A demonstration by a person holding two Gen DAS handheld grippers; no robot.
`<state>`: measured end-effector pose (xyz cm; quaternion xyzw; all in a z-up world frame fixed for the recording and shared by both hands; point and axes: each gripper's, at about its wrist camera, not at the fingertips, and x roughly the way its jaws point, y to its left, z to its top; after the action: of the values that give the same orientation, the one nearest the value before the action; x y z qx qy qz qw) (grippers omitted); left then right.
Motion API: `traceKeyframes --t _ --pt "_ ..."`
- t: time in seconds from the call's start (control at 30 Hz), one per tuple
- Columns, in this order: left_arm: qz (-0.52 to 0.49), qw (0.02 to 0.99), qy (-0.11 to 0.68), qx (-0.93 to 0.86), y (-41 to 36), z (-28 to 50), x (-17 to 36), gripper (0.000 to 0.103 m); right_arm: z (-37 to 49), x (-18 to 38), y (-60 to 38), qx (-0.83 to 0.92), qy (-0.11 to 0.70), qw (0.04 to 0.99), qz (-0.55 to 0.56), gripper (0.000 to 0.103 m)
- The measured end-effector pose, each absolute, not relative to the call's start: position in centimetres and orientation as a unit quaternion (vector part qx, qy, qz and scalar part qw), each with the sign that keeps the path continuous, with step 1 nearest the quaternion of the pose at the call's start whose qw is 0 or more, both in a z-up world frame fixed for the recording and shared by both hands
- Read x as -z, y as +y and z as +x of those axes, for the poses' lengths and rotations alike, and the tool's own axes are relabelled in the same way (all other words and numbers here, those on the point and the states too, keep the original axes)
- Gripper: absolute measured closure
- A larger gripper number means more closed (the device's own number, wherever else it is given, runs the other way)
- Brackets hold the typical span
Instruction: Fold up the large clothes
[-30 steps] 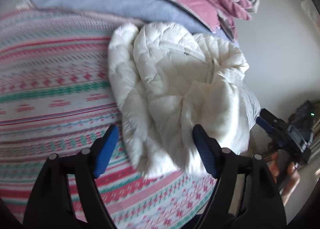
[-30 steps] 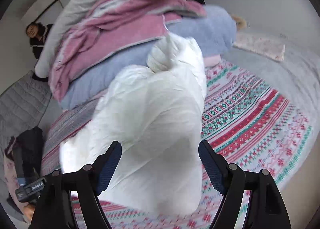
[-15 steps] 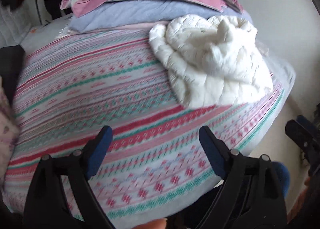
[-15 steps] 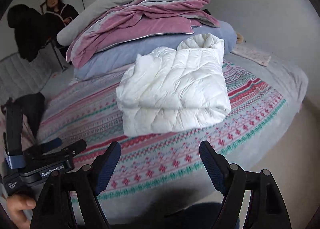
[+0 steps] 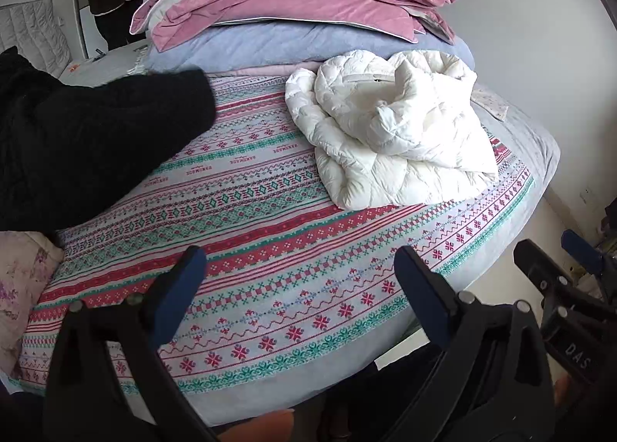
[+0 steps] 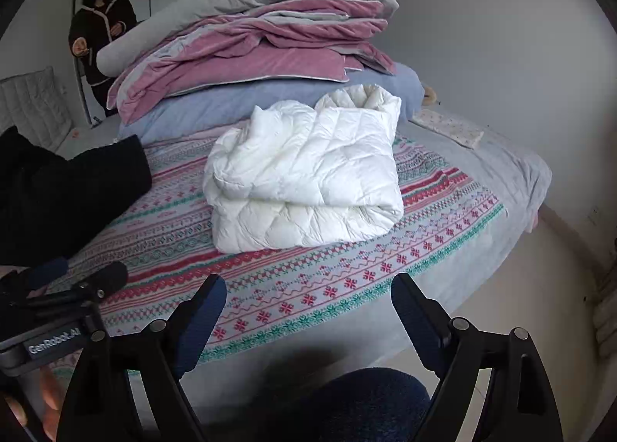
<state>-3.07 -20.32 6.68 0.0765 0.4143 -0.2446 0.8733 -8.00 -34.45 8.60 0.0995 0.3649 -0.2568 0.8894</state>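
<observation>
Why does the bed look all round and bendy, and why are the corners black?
Left wrist view: the fisheye lens bows the striped patterned bedspread and blacks out the corners; the white puffy quilted jacket stays sharp in soft, even light. Right wrist view: same curve and dark corners, and the dark blue rounded thing at the bottom edge looks blurry.

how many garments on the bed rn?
2: folded white puffer jacket mid-bed on the patterned blanket; black garment at the bed's left edge, partly cut off. More may be hidden.
</observation>
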Motion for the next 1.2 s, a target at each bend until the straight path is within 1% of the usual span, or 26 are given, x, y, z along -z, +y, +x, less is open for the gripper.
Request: traceKeyframes --t 0.8,1.2 --pt "0.087 0.87 0.412 0.256 -21.0 -3.5 -6.6 0.004 -8.2 -8.9 -33.7 0.297 0.373 0.875 0.081 0.014" --pt "0.088 0.866 0.416 0.261 -21.2 -3.4 -6.2 0.004 -7.6 -8.0 -33.6 0.299 0.387 0.869 0.079 0.014"
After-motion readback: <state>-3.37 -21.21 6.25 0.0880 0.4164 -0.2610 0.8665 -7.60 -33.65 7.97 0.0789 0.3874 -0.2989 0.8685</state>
